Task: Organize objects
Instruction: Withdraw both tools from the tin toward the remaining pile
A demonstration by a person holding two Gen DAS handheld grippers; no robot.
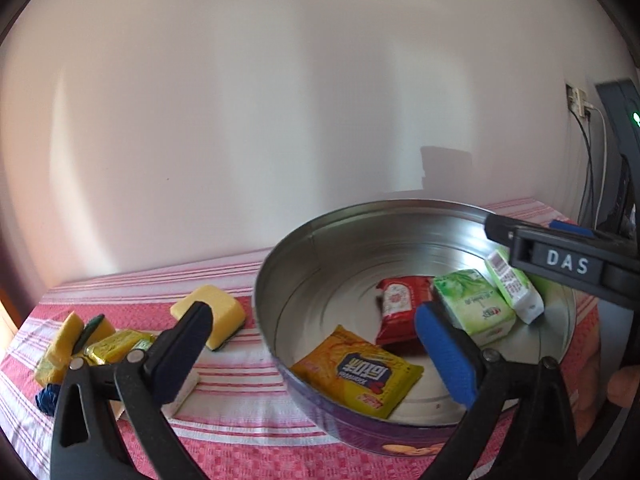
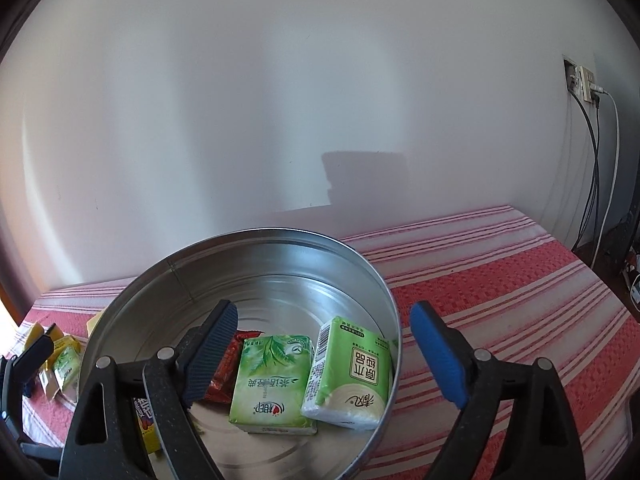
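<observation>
Tin: round metal tin (image 1: 400,248), shiny inside, purple outer wall with a biscuit picture; standing on the bench, at the right of the left wrist view.
Inside the tin: yellow snack packet (image 1: 360,372) against the near wall; red packet (image 1: 398,308) mid-floor; two green tissue packs, one lying flat (image 2: 272,384), the other tilted against the wall (image 2: 352,368), touching each other.
Left of the tin: yellow sponge (image 1: 212,316) just beside it; farther left, a second yellow sponge (image 1: 56,350) and gold-green wrapped packets (image 1: 112,344), bunched together.
Left gripper (image 1: 316,352): fingers apart, holding nothing, straddling the tin's near-left rim.
Right gripper (image 2: 320,356): fingers apart, empty, straddling the tin's right wall above the tissue packs.
Bench: covered with a red-and-white striped cloth (image 2: 500,280).
Room: plain pale wall (image 2: 280,100); wall socket (image 2: 580,84) with cables hanging at far right.
</observation>
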